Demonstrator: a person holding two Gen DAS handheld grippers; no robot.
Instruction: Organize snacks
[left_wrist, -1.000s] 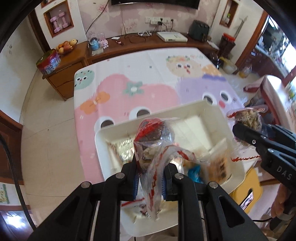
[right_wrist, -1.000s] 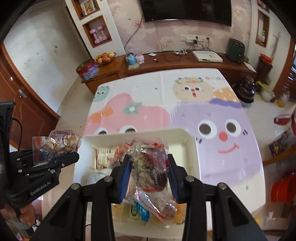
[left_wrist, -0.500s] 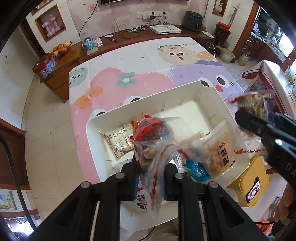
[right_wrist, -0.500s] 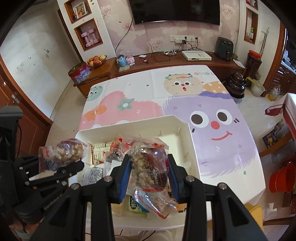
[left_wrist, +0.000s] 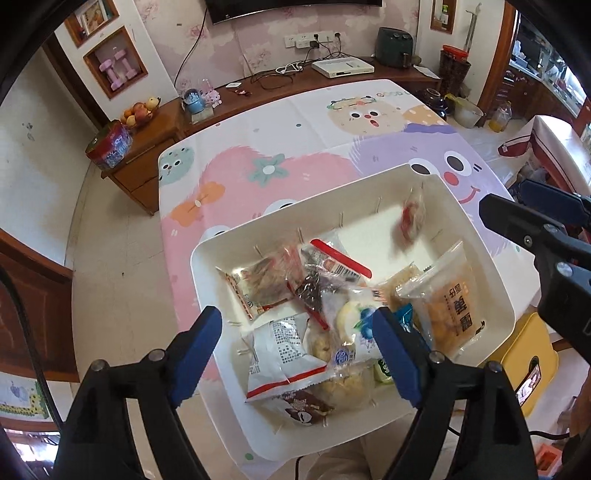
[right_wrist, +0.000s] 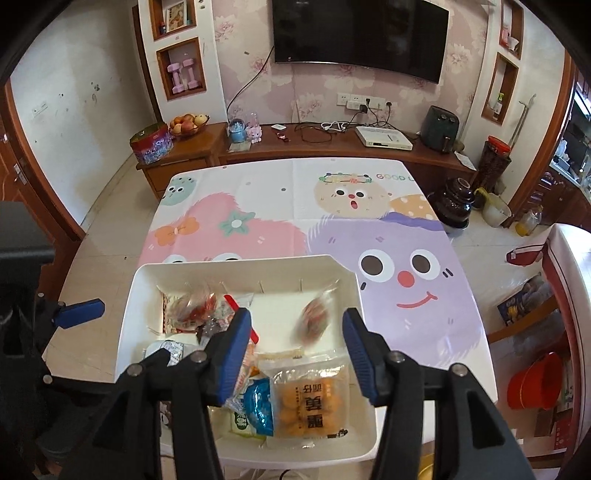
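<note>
From my left claw's camera, my left claw (left_wrist: 297, 341) hangs over the near end of the white bin (left_wrist: 498, 275), its blue pads spread wide after just springing apart, and nothing sits between them. Below lies a heap of snack packets (left_wrist: 317, 302): a white wrapper with red trim nearest me, a clear bag of orange puffs (left_wrist: 448, 302) at the right. Over the bare far part of the bin floor a small red-and-clear packet (left_wrist: 410, 218) shows as a blur, clear of any pad. My right claw (left_wrist: 532, 210) pokes in from the right edge above the bin's rim. Now my right claw's camera: my right claw (right_wrist: 295, 347) has also just been opening, pads apart, and the same blurred packet (right_wrist: 314, 319) sits beyond and between the tips, touching neither, over the bin (right_wrist: 354, 291). The orange puffs (right_wrist: 310, 406) lie below between my fingers. At the left another blurred packet (right_wrist: 192, 304) sits over the pile, and my left claw (right_wrist: 79, 310) shows at that edge. The bin rests on the cartoon tablecloth (right_wrist: 258, 206).
</note>
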